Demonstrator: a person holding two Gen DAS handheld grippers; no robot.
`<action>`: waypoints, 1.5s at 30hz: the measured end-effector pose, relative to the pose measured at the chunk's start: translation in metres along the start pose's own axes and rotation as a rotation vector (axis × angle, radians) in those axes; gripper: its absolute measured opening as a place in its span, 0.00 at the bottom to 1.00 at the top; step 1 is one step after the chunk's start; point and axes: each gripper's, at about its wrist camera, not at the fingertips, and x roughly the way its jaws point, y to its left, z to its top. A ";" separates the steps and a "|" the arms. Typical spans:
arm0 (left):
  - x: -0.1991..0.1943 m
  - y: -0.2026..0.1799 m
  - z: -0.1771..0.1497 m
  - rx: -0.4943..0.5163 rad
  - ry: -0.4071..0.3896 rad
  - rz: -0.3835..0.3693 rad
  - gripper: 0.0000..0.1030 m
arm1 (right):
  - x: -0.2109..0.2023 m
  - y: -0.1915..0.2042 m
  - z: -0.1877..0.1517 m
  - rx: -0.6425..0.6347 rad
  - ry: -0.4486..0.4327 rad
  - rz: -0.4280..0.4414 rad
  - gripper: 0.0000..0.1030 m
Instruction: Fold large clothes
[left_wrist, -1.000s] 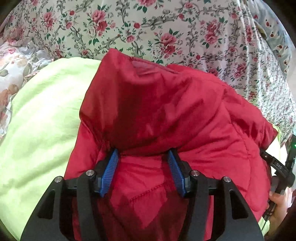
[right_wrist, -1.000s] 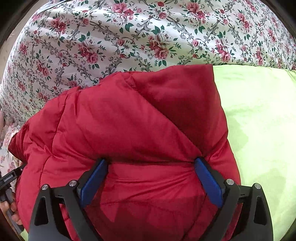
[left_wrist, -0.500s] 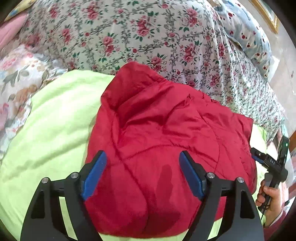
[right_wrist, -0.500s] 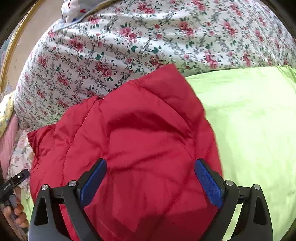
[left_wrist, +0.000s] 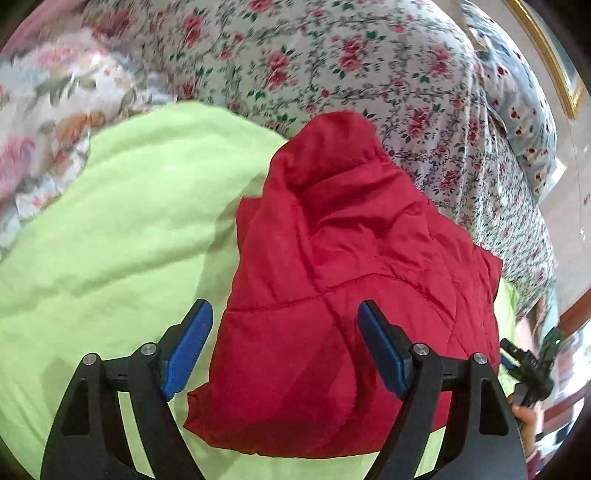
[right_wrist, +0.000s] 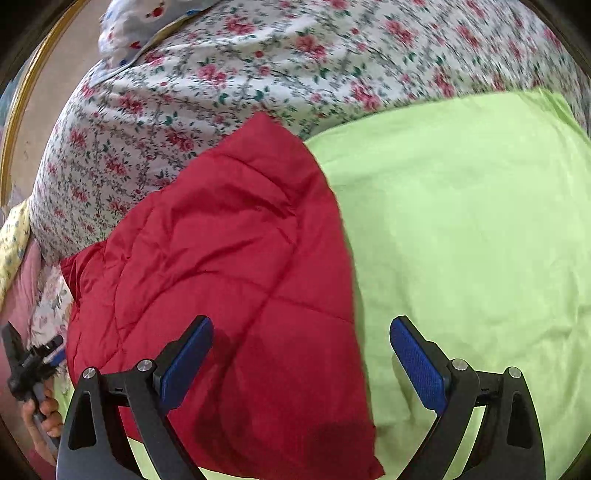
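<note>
Your red jacket (left_wrist: 343, 291) lies folded into a puffy bundle on the green blanket (left_wrist: 122, 236), its far edge against the flowered bedspread (left_wrist: 332, 66). Your left hand-held gripper (left_wrist: 284, 347) hangs above it, jaws spread wide after just opening, nothing pressed between them. Your right hand-held gripper (right_wrist: 301, 363) is also wide apart, above the jacket's edge and the blanket, gripping nothing.

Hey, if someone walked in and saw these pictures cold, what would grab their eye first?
A folded red quilted puffer jacket lies in the middle, on a lime green blanket. Behind both spreads a white bedsheet with pink roses. Two black grippers with blue pads, left gripper and right gripper, hang above it, jaws open.
</note>
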 end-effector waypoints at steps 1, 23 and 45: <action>0.004 0.004 0.000 -0.015 0.011 -0.014 0.79 | 0.001 -0.004 -0.001 0.023 0.008 0.014 0.94; 0.055 0.017 -0.005 -0.207 0.102 -0.261 0.80 | 0.048 -0.012 -0.012 0.166 0.124 0.254 0.90; -0.057 0.003 -0.059 -0.097 0.058 -0.347 0.50 | -0.036 0.013 -0.056 0.107 0.166 0.293 0.37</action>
